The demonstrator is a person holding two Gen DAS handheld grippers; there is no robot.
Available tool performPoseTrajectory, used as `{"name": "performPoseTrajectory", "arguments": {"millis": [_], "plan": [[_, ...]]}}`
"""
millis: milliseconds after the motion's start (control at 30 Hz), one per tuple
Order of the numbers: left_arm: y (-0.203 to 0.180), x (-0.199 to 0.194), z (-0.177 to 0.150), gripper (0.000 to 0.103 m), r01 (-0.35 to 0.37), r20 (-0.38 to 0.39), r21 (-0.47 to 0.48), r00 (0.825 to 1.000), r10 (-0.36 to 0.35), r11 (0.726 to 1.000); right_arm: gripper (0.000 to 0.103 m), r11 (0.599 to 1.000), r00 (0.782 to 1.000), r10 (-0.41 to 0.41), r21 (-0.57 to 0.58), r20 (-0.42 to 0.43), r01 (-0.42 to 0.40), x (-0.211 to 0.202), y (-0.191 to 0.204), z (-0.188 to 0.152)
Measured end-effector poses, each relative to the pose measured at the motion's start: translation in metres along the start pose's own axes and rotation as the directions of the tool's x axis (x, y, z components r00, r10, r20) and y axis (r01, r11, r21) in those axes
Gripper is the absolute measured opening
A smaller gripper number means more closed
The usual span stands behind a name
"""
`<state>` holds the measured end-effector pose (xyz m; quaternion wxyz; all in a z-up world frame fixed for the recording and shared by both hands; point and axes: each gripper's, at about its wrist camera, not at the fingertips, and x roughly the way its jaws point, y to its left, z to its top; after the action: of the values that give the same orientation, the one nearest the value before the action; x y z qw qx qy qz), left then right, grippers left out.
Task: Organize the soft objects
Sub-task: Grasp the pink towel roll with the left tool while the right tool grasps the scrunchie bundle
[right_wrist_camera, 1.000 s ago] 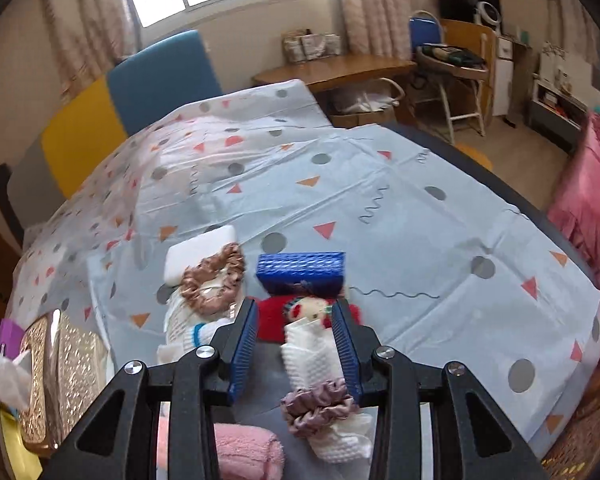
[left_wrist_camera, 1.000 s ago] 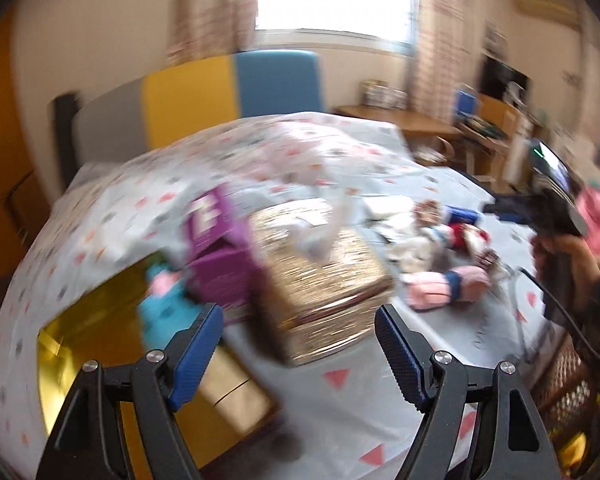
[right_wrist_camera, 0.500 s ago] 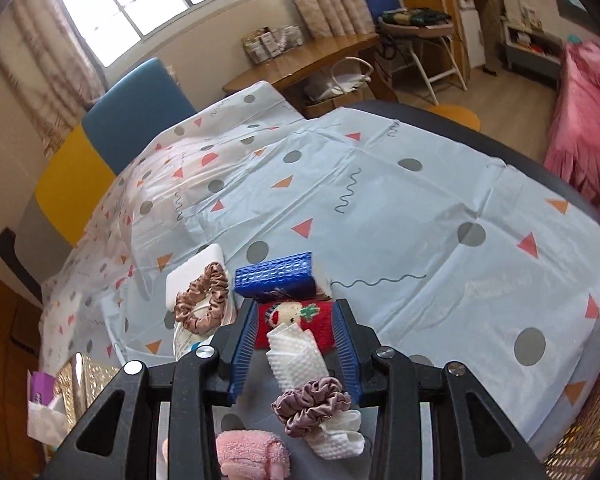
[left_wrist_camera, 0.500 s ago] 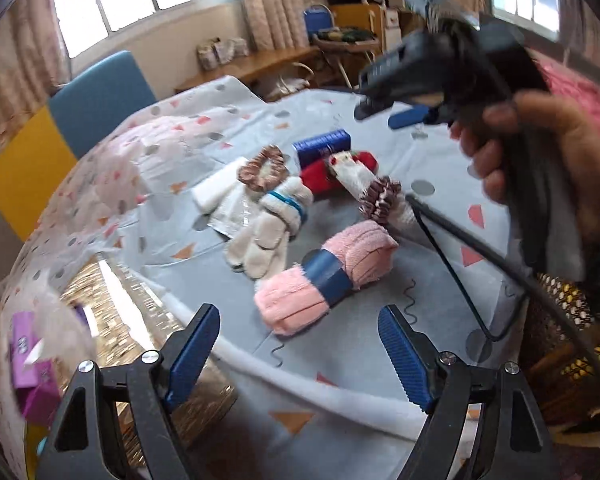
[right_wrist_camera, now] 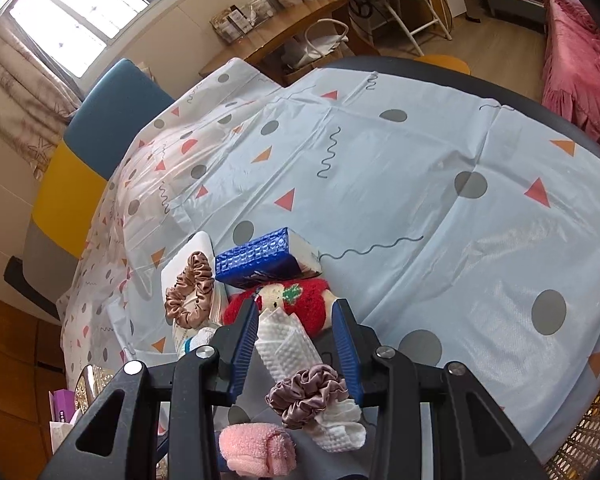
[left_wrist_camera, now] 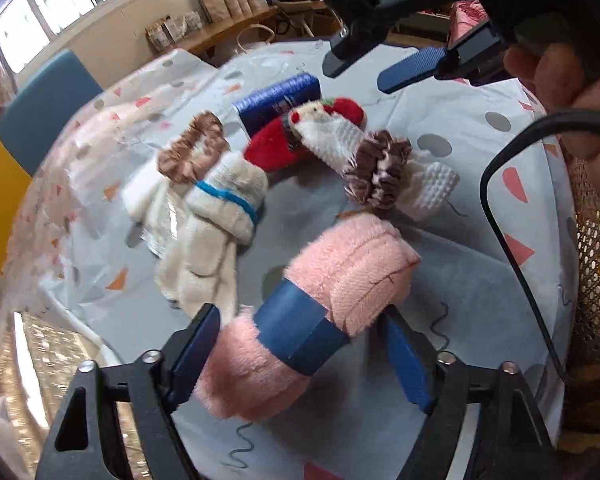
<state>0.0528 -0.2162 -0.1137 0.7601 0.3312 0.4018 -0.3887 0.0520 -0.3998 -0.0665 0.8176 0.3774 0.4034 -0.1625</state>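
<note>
Pink rolled towel (left_wrist_camera: 316, 320) with blue band lies on the surface directly between the pads of left gripper (left_wrist_camera: 300, 356). Long axis runs diagonally, from low beside the left pad up toward the mauve scrunchie (left_wrist_camera: 378, 168); pads straddle the lower banded half. Jaws closing around the roll; firm pad contact not yet evident.

Right gripper (right_wrist_camera: 296, 344) hangs above the white waffle cloth (right_wrist_camera: 286, 346), jaws part open, nothing clamped; red knitted doll (right_wrist_camera: 300, 300) just beyond its tips.

Left hand clearly nearer the towel; grip across the short axis looks right.

Versus a second ago: left view then faced the gold tissue box, with the towel well off to the right; now the towel fills the jaws. Right view barely altered.
</note>
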Motion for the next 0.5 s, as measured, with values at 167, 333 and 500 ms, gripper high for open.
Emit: {"name": "performPoseTrajectory", "arguments": {"millis": [167, 333, 500], "plan": [[0.007, -0.005, -0.011, 0.042, 0.032, 0.047, -0.081, 0.998, -0.028, 0.996, 0.038, 0.999, 0.996, -0.019, -0.032, -0.086, 0.017, 0.018, 0.004, -0.005], [0.014, -0.017, -0.027, 0.039, 0.079, 0.066, -0.184, 0.995, -0.068, 0.980, 0.041, 0.993, 0.983, -0.067, -0.103, -0.169, 0.050, 0.035, 0.011, -0.013], [0.018, -0.024, -0.039, 0.039, 0.131, 0.071, -0.309, 0.991, -0.114, 0.942, 0.041, 0.960, 0.957, -0.169, -0.258, -0.236, 0.106, 0.055, 0.029, -0.030]]}}
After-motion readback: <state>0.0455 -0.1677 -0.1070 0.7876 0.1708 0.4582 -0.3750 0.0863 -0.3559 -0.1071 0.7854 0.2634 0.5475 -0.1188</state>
